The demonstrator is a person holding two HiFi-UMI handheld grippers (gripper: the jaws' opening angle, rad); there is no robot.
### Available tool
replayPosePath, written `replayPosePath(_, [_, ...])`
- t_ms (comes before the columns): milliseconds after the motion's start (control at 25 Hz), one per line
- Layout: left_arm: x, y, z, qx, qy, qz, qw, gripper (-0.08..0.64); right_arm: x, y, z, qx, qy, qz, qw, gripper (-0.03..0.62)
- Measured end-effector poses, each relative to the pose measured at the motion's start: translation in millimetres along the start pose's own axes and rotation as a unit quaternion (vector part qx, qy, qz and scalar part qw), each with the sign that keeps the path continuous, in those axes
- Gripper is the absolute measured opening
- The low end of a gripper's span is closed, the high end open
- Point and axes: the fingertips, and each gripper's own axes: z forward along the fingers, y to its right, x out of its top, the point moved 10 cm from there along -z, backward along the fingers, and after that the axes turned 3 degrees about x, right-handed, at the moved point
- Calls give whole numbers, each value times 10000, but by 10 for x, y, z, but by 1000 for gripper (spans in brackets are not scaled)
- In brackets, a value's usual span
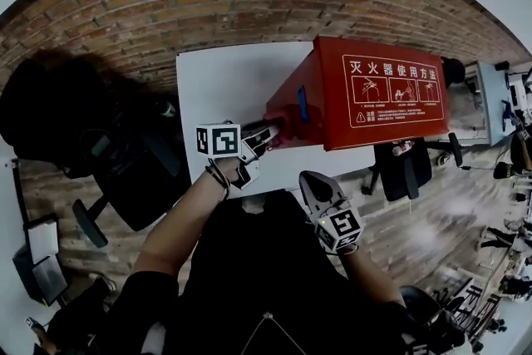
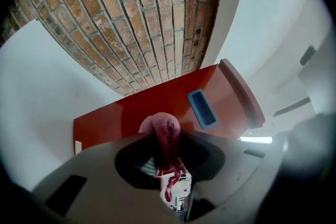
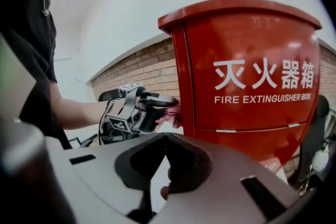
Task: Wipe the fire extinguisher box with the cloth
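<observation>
The red fire extinguisher box (image 1: 382, 96) stands on the right part of a white table (image 1: 224, 87). My left gripper (image 1: 268, 135) is shut on a crumpled pink-red cloth (image 1: 279, 131) and holds it against the lower part of the box's left side, below a blue handle recess (image 1: 303, 106). In the left gripper view the cloth (image 2: 160, 126) bulges out between the jaws of the left gripper (image 2: 166, 138), touching the red box (image 2: 121, 115). From the right gripper view, the left gripper (image 3: 157, 107) presses the cloth (image 3: 171, 115) to the box (image 3: 247, 81). My right gripper (image 1: 309, 180) hangs shut and empty near my body.
A brick wall (image 1: 208, 4) runs behind the table. One black office chair (image 1: 116, 170) stands to the left of the table, another (image 1: 403, 166) to the right below the box. A desk (image 1: 490, 100) is at the far right. The floor is wood planks.
</observation>
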Motion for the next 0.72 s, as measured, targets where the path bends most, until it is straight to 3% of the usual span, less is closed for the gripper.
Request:
replayPosePath(280, [41,140,-35,-391,199,-594,9973,106,44,-175,-156,-488,301,193,9982,18])
replayPosePath(720, [145,501,-64,-1001,238,-803,9915,107,38,-375,-279,-796,463,325,9952,18])
